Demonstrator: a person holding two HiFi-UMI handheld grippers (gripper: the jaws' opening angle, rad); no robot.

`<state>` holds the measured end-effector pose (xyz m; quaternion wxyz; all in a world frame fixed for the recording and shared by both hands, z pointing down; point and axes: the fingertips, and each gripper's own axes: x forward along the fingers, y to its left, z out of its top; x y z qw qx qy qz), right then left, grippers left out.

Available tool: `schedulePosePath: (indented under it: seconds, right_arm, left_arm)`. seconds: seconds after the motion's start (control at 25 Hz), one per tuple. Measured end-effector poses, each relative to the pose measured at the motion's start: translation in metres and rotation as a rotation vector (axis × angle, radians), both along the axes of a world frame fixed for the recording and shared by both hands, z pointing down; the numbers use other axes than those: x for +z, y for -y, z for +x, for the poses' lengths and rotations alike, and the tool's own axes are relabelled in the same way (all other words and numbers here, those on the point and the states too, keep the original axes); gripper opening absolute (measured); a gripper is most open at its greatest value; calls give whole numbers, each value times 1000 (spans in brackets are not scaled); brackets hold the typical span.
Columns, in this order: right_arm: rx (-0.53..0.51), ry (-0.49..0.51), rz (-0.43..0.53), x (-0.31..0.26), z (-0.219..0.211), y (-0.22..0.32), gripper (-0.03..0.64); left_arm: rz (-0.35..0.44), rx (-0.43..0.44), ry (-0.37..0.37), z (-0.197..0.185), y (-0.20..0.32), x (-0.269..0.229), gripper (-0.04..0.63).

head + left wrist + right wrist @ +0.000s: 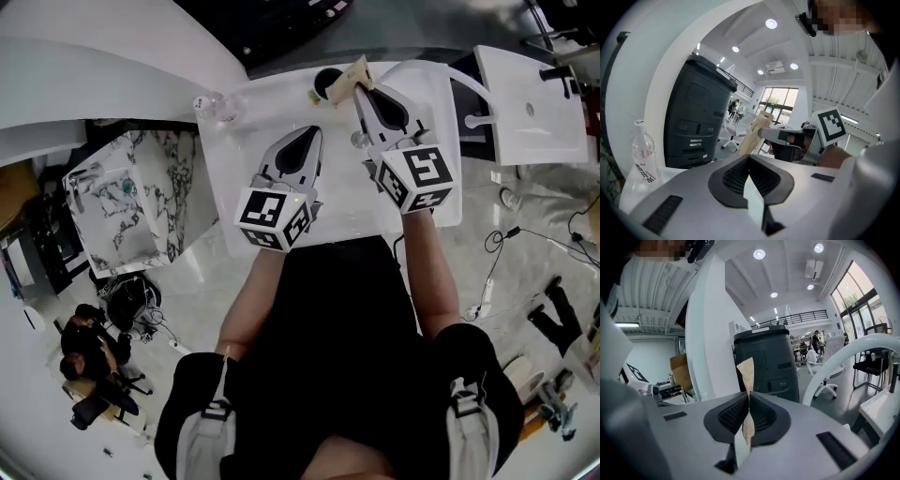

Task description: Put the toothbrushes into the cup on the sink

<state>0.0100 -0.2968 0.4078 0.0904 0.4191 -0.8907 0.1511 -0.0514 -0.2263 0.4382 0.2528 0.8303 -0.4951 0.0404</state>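
Note:
A toothbrush in a tan paper wrapper (352, 77) is pinched in my right gripper (362, 92), held at a slant just right of the dark-mouthed cup (327, 82) at the back of the white sink counter (281, 103). In the right gripper view the wrapper (746, 373) stands up between the shut jaws of the right gripper (749, 399). My left gripper (309, 134) hovers over the counter nearer me, shut with nothing in it. The left gripper view shows its closed jaws (749, 157), and beyond them the right gripper (787, 138) with the wrapper (753, 133).
A clear plastic bottle (214, 105) sits at the counter's back left, also in the left gripper view (643, 157). A second white basin (530, 108) with a black tap (561, 75) stands to the right. A dark grey machine (766, 364) stands behind the counter.

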Motion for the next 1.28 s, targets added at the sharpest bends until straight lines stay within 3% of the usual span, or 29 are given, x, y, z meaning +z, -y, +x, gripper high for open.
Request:
schedulePosePath:
  seconds: [1.28]
  right_arm:
    - [-14, -22, -58, 35, -17, 32, 32]
  left_arm:
    - [-43, -22, 2, -14, 21, 17, 14]
